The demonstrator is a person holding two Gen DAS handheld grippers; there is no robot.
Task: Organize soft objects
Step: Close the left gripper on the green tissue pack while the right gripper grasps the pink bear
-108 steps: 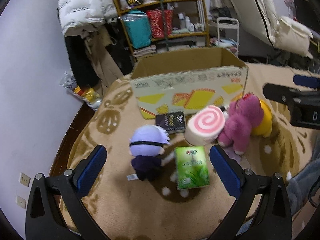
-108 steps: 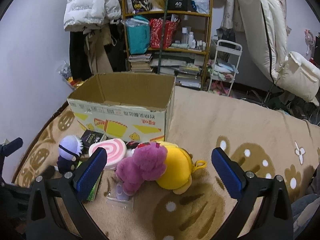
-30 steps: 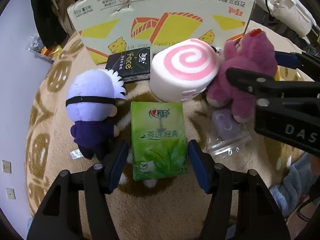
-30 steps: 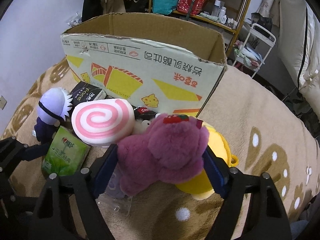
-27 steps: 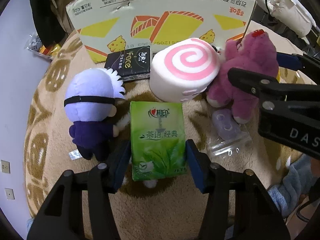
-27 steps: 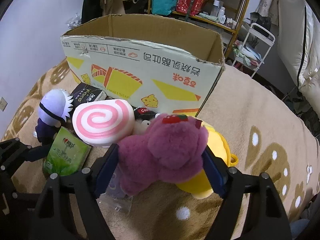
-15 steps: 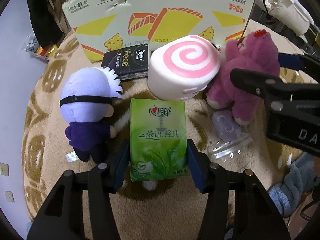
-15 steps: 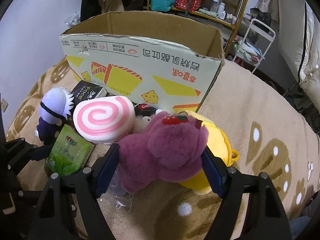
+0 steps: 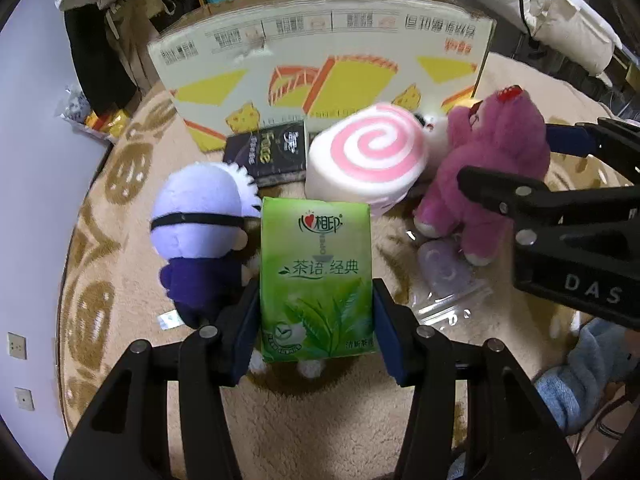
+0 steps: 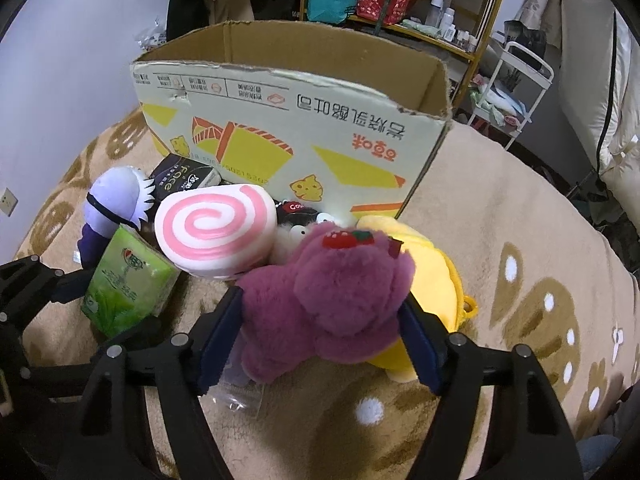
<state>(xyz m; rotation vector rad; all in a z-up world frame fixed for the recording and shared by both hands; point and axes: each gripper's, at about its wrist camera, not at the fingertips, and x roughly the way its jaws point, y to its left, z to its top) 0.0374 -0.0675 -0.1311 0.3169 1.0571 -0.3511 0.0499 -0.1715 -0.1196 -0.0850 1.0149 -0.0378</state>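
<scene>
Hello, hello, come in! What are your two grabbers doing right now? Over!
Left gripper closing on the green tissue pack. Right gripper closing around the purple bear. Cardboard box open behind them. Pink swirl cushion leans close by.

Both views are lit by soft indoor light from above, fairly even, without strong glare. The beige blanket (image 9: 400, 236) is bright in the middle, and the shelf (image 10: 404, 4) and the hanging clothes at the back are dim. Small soft shadows lie under the green tissue pack (image 9: 316, 280) and the purple plush bear (image 10: 332, 300). The fisheye lens bends the cardboard box (image 9: 320, 76) strongly, and the corners of each view are black. The pink swirl cushion (image 9: 370, 152) is a little blurred at its top edge.
</scene>
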